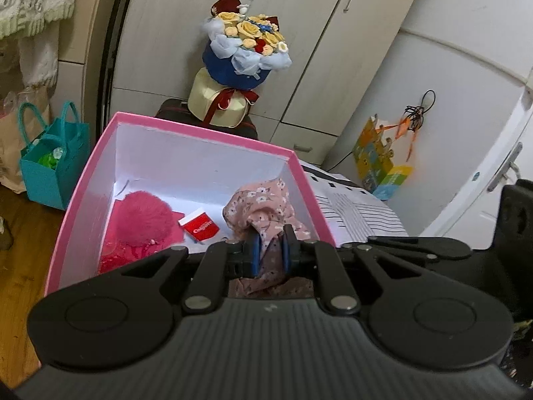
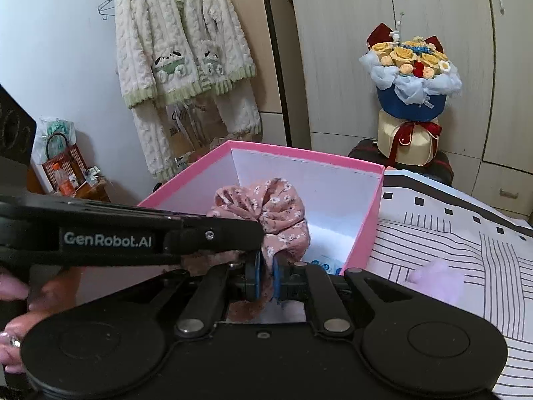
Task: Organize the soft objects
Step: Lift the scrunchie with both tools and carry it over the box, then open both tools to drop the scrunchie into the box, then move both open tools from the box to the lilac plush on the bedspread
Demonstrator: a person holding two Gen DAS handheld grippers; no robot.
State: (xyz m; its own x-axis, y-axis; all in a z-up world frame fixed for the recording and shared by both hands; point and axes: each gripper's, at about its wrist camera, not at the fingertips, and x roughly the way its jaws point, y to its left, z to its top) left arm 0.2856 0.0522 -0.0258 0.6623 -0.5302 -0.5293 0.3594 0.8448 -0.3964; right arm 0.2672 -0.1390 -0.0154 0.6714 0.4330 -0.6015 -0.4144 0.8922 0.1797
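The floral cloth (image 1: 263, 206) is clenched by both tongs, the left tongs (image 1: 270, 250) and the right tongs (image 2: 266, 276), and is hung over the open pink box (image 1: 200, 133), beside the red pompom (image 1: 140, 220) already inside. It is best lowered well below the rim before either grip is released, so that no fold is left draped over the wall.
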